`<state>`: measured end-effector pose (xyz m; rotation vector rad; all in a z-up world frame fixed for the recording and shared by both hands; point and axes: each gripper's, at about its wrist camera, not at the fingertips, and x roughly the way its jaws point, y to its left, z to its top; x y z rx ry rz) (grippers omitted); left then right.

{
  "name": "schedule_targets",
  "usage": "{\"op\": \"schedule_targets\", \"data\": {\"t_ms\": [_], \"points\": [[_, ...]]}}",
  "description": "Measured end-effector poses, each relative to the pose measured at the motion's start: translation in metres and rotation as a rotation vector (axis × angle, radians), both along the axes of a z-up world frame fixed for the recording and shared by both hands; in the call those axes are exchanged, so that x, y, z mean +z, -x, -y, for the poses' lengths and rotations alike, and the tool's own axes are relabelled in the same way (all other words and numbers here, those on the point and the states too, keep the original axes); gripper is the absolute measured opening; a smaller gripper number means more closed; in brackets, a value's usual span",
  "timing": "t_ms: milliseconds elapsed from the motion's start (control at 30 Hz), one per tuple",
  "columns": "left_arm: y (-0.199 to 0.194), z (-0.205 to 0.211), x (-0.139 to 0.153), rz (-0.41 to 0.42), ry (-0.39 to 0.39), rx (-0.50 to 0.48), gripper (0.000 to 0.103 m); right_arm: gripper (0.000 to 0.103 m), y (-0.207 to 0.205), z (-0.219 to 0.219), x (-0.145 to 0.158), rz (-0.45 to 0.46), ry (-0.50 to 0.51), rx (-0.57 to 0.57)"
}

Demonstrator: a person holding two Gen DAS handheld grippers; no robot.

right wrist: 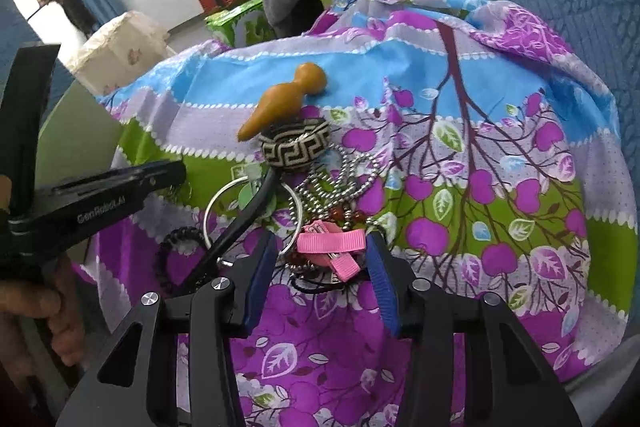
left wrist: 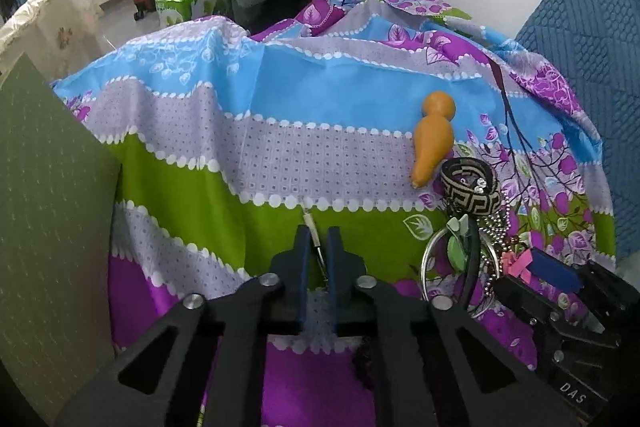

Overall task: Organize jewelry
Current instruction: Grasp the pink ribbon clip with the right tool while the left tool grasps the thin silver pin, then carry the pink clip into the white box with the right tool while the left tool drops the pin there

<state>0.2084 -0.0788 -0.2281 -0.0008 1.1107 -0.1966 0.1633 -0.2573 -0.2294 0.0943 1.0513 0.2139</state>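
On a bright flowered cloth (left wrist: pixel 240 107) lies a heap of jewelry. My left gripper (left wrist: pixel 318 243) is shut on a thin silver pin (left wrist: pixel 312 223) that points away along the cloth; in the right wrist view its tip (right wrist: pixel 178 169) reaches in from the left. My right gripper (right wrist: pixel 322 261) is down over the heap, its blue pads on either side of a pink ribbon clip (right wrist: pixel 332 242) with space left at the left pad. The clip (left wrist: pixel 516 263) and the right gripper (left wrist: pixel 538 271) also show at the lower right of the left wrist view.
The heap holds a woven black-and-beige bangle (right wrist: pixel 296 147), an orange gourd-shaped piece (right wrist: pixel 288 95), a silver hoop (right wrist: pixel 224 203), a ball chain (right wrist: pixel 340 183), a black headband (right wrist: pixel 240 227) and a black coil tie (right wrist: pixel 176 239). A green board (left wrist: pixel 48 187) stands left. A hand (right wrist: pixel 60 307) holds the left tool.
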Motion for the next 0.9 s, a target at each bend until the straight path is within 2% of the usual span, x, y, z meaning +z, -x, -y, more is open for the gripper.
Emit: {"op": "schedule_targets", "data": {"t_ms": [100, 367, 900], "points": [[0.000, 0.002, 0.000, 0.006, -0.007, -0.010, 0.004, 0.033, 0.000, -0.002, 0.000, 0.001, -0.006, 0.012], [0.005, -0.006, 0.004, -0.013, 0.058, -0.009, 0.004, 0.032, 0.001, 0.004, 0.004, -0.006, -0.013, -0.019], [0.044, -0.018, 0.051, 0.049, 0.145, -0.045, 0.004, 0.032, 0.030, -0.006, 0.039, 0.049, 0.007, -0.025]]}}
